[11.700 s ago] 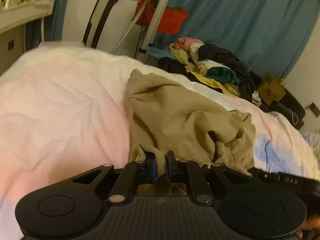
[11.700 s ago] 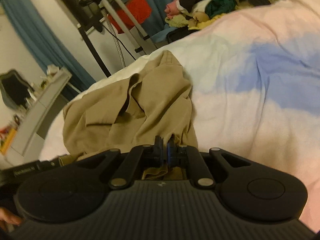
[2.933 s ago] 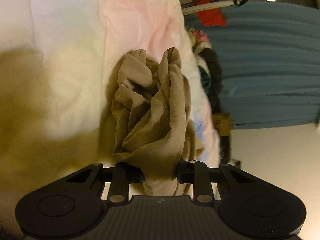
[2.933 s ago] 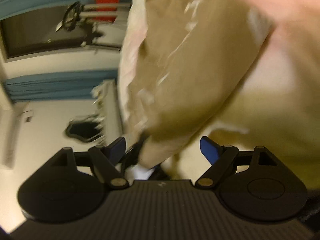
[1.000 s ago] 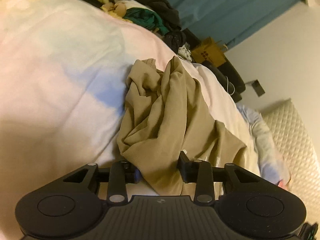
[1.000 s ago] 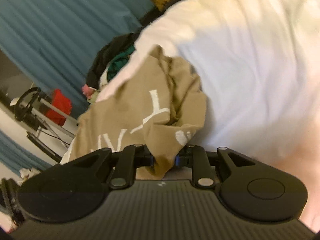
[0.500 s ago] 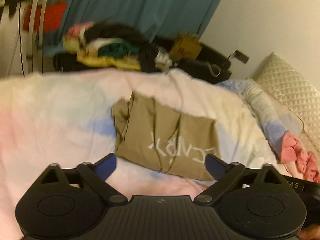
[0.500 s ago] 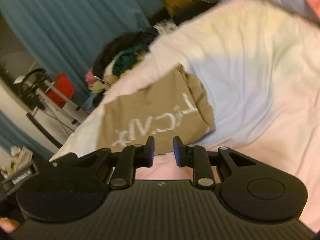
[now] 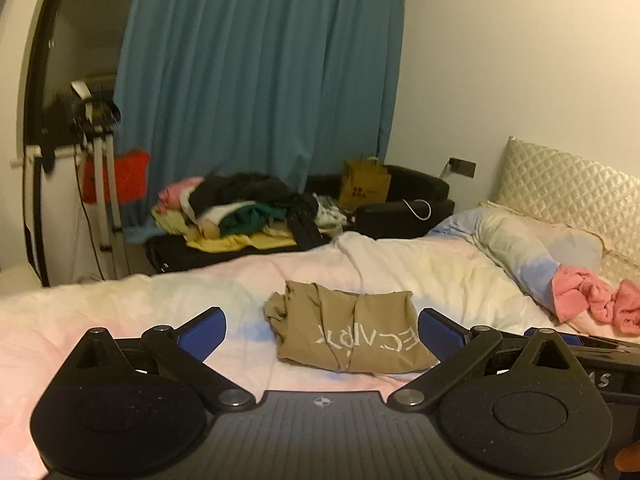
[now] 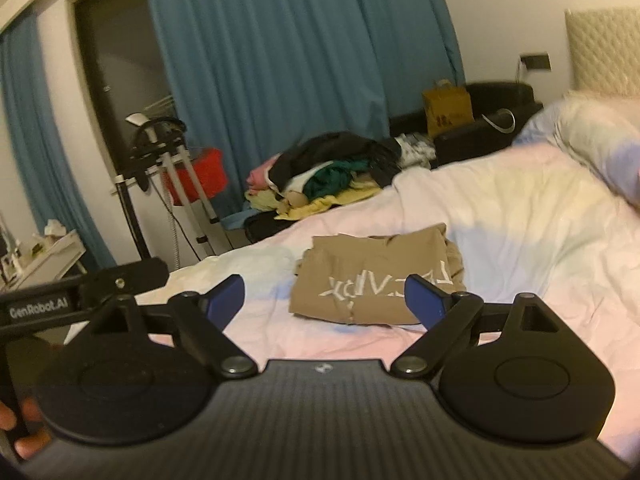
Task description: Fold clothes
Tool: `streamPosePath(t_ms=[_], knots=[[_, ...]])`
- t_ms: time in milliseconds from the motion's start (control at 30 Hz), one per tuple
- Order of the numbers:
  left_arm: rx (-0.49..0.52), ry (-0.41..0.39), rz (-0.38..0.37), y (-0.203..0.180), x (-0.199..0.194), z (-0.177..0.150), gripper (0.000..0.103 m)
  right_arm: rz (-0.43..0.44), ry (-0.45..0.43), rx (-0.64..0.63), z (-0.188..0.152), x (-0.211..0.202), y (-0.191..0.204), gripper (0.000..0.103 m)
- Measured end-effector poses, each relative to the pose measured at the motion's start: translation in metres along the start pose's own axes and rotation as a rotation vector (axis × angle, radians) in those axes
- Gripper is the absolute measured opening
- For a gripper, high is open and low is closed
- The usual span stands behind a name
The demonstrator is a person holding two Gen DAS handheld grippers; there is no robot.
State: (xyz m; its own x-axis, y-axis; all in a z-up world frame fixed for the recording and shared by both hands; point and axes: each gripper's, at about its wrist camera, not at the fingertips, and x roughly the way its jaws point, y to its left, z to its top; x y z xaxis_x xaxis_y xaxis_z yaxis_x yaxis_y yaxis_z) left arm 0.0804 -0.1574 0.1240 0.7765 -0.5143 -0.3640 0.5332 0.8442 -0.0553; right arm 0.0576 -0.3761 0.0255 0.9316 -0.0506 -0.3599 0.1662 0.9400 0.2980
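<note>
Both grippers are up off the bed on my end. On my left gripper (image 9: 322, 330) the blue pads (image 9: 202, 330) stand spread as wide as they go, with nothing between them. On my right gripper (image 10: 324, 300) the jaws are opening, already wide apart, and nothing is caught between them either.

I see the tan shirt (image 9: 352, 334) lying folded into a rough rectangle on the pale pink and white duvet (image 9: 440, 272), well clear of both sets of fingers. Its white lettering faces up and reads upside down from where I look. One end is bunched into loose folds; the rest lies fairly flat.

Beyond the bed I make out a heap of mixed clothes (image 9: 236, 212) in front of the blue curtain (image 9: 260, 72). At the right of the left view, a pink cloth (image 9: 592, 300) rests beside a pillow (image 9: 520, 252). In the right view, the other gripper's black body juts in from the left edge.
</note>
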Motion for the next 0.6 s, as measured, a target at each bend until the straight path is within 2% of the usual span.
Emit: streamPosePath(t_ms=[100, 167, 333, 600], knots=[[0.023, -0.073, 0.01, -0.003, -0.027, -0.011, 0.103, 0.005, -0.032, -0.033, -0.013, -0.011, 0.012, 0.088], [0.026, -0.084, 0.035, -0.002, -0.033, -0.018, 0.103, 0.002, -0.05, -0.042, -0.023, -0.016, 0.017, 0.088], [-0.005, -0.073, 0.049, 0.008, -0.038, -0.035, 0.103, -0.016, -0.077, -0.05, -0.044, -0.017, 0.021, 0.088], [-0.003, -0.037, 0.09, 0.019, -0.016, -0.066, 0.103, -0.048, -0.074, -0.043, -0.068, 0.0, 0.022, 0.088]])
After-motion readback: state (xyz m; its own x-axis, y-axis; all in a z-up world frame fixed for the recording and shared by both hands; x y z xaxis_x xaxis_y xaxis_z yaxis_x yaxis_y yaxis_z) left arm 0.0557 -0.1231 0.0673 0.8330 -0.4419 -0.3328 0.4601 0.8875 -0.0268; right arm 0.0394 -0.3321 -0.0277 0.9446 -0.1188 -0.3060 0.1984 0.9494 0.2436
